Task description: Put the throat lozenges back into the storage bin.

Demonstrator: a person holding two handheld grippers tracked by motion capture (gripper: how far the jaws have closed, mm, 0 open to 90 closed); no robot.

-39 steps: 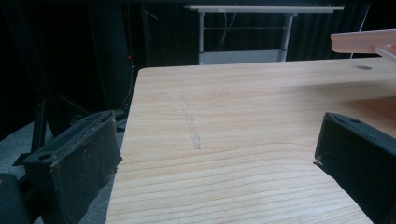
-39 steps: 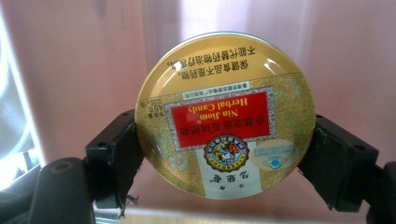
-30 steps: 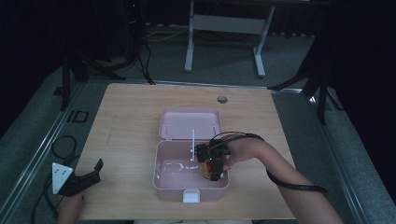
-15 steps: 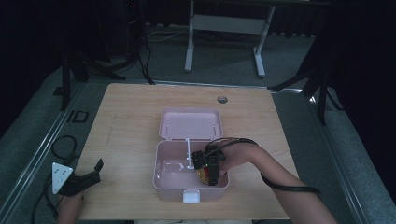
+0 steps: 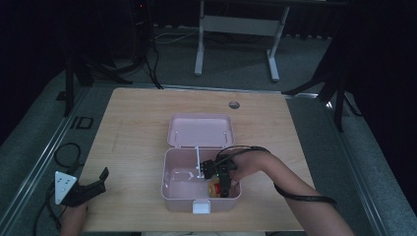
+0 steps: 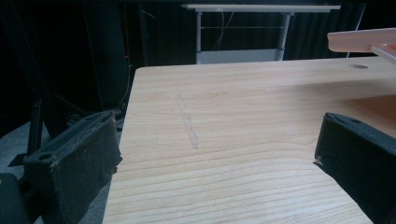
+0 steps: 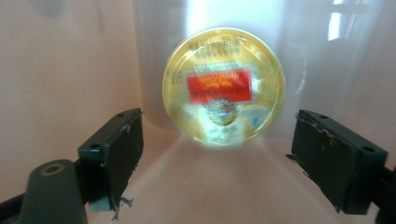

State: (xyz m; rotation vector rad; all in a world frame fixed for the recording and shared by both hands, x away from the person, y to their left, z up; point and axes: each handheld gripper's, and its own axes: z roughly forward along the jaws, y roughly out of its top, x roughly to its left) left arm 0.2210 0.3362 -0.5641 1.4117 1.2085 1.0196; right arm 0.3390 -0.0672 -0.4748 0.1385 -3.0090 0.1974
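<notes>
An open pink box (image 5: 169, 196) lies at the middle front of the table, its lid (image 5: 199, 130) folded back. In its right compartment rests a round gold-coloured item with a red label (image 5: 214, 188), lying blurred against the pink wall in the right gripper view (image 7: 223, 86). My right gripper (image 5: 223, 189) reaches down into that compartment. It is open (image 7: 217, 140), its jaws standing either side of the item without touching it. My left gripper (image 5: 98, 183) rests at the table's front left edge, open with nothing between its jaws (image 6: 217, 144).
A white divider (image 5: 198, 160) splits the box, and a white latch (image 5: 201, 207) sits on its front wall. A cable hole (image 5: 234, 104) marks the far side of the table. The lid's edge (image 6: 359, 39) shows at the upper right of the left gripper view.
My right gripper has shifted a little left and toward the box's near wall, and the gold item now lies nearer the front. The left gripper has not moved.
</notes>
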